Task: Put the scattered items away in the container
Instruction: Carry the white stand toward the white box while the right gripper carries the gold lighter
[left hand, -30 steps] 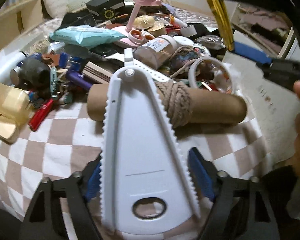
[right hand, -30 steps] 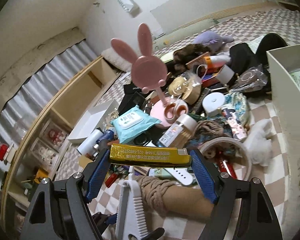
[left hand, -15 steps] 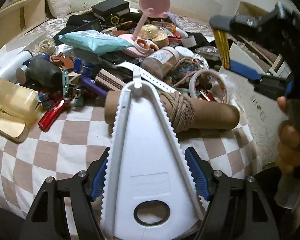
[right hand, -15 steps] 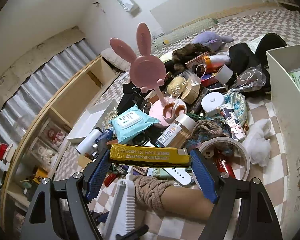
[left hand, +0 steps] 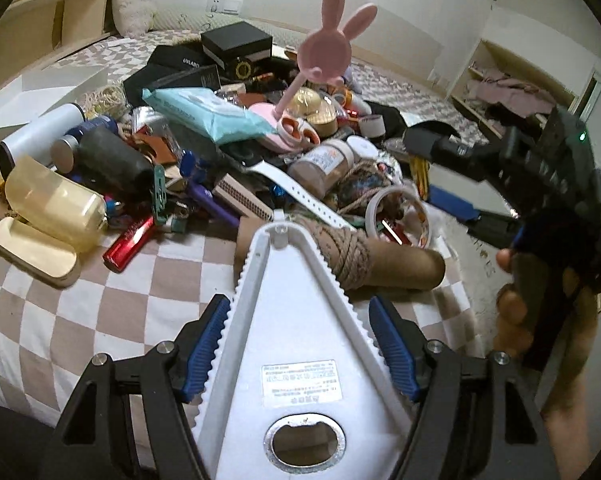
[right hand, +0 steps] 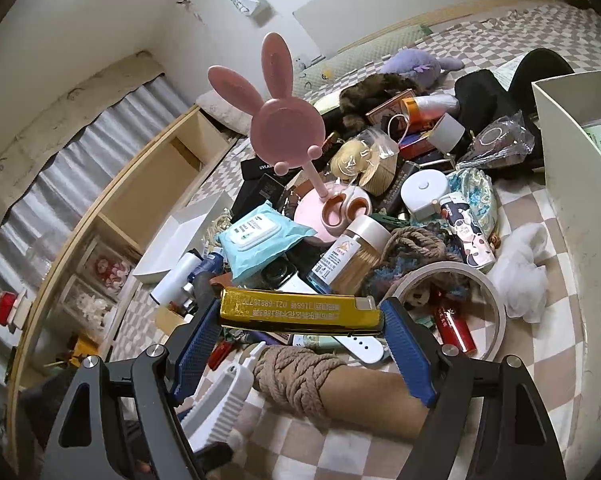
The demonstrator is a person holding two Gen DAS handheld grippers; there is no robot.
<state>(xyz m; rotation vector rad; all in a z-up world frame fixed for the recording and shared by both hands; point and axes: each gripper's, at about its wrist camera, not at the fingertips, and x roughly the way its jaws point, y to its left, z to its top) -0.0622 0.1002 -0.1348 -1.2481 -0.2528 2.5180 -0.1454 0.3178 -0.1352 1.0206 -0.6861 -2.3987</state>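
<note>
My left gripper [left hand: 298,316] is shut on a white triangular plastic piece [left hand: 300,360] with ridged edges and a hole near its wide end; it hangs above the checked cloth. The same piece [right hand: 220,396] shows at the bottom of the right wrist view. My right gripper [right hand: 300,316] is shut on a long gold foil box [right hand: 300,310], held crosswise over the pile. A hand [left hand: 512,320] carries that gripper at the right. The white container [right hand: 560,184] stands at the right edge, its wall beside the pile.
A cardboard tube wound with rope [left hand: 400,268] lies just beyond the white piece. Behind it is a dense pile: pink rabbit stand [left hand: 324,52], blue wipes pack [left hand: 208,116], tape ring [left hand: 396,212], black boxes [left hand: 236,46], a yellow case [left hand: 52,204].
My left gripper has risen with the white piece, so the pile and tube sit lower and farther off. The right gripper with the gold box has stayed put.
</note>
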